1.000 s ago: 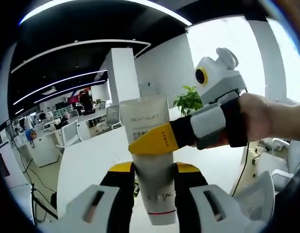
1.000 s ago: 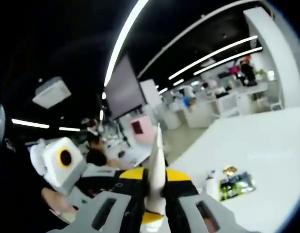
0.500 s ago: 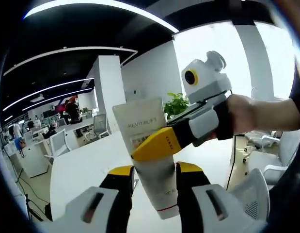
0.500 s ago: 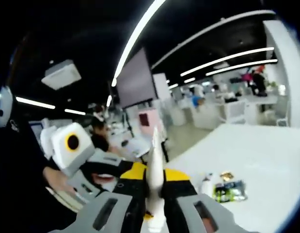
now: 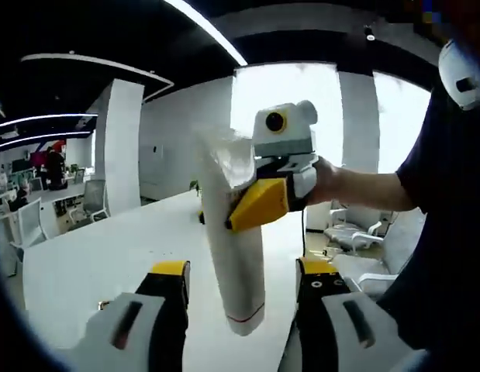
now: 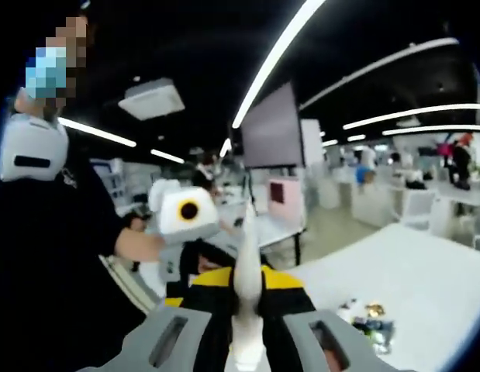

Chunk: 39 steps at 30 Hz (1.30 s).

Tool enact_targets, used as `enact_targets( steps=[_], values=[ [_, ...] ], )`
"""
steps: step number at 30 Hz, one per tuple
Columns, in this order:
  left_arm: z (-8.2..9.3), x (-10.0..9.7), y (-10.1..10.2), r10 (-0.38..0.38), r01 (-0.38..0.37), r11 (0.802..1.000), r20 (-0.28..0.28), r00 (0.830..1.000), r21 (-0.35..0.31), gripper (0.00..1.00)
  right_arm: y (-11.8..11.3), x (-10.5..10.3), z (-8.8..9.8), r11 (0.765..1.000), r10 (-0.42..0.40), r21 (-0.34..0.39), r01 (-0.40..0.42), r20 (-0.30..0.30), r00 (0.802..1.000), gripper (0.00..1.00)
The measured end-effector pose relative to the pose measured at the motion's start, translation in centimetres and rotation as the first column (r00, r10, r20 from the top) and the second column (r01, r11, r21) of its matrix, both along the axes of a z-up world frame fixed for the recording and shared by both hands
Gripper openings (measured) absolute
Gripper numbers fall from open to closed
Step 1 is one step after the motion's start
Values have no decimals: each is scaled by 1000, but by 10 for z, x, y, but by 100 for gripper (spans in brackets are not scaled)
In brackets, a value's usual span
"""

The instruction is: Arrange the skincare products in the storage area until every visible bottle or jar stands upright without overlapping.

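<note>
The white tube (image 5: pixel 233 256) is hanging in the air above the white table (image 5: pixel 84 263), cap end down, and the right gripper (image 5: pixel 259 203) is clamping its upper body between yellow jaws. In the right gripper view the same tube (image 6: pixel 248 288) is appearing edge-on, pinched between the closed jaws of the right gripper (image 6: pixel 247 298). One second ago the left gripper (image 5: pixel 241 288) was squeezing the lower part of the tube; its jaws are now standing apart on either side, with a gap between each jaw and the tube. The hand-over is therefore judged complete, and the right gripper alone is carrying the load. A cluster of small products (image 6: pixel 367 325) is lying on the table, well apart from the tube. Standing the tube upright remains outstanding.
</note>
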<state>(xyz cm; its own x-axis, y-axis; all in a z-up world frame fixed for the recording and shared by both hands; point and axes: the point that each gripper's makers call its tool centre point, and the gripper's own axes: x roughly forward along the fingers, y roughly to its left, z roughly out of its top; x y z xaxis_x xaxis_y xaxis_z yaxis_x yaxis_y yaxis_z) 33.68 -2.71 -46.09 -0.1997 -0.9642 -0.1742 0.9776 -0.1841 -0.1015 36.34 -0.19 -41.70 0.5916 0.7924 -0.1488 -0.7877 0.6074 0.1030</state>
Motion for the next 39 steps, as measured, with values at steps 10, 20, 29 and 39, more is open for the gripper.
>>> enact_targets(
  steps=[10, 20, 29, 39],
  values=[
    [-7, -4, 1, -70, 70, 997, -24, 997, 17, 37, 11, -10, 3, 995, 97, -27, -96, 33, 995, 5],
    [-5, 2, -3, -42, 42, 999, -3, 999, -3, 23, 11, -8, -3, 993, 108, -40, -107, 31, 994, 5],
    [-2, 3, -4, -19, 18, 999, -28, 999, -32, 20, 7, -6, -1, 996, 92, -26, -91, 49, 995, 7],
    [1, 8, -1, 6, -7, 998, -9, 1000, -65, 18, 7, -6, 0, 996, 51, 69, -58, 95, 994, 11]
  ],
)
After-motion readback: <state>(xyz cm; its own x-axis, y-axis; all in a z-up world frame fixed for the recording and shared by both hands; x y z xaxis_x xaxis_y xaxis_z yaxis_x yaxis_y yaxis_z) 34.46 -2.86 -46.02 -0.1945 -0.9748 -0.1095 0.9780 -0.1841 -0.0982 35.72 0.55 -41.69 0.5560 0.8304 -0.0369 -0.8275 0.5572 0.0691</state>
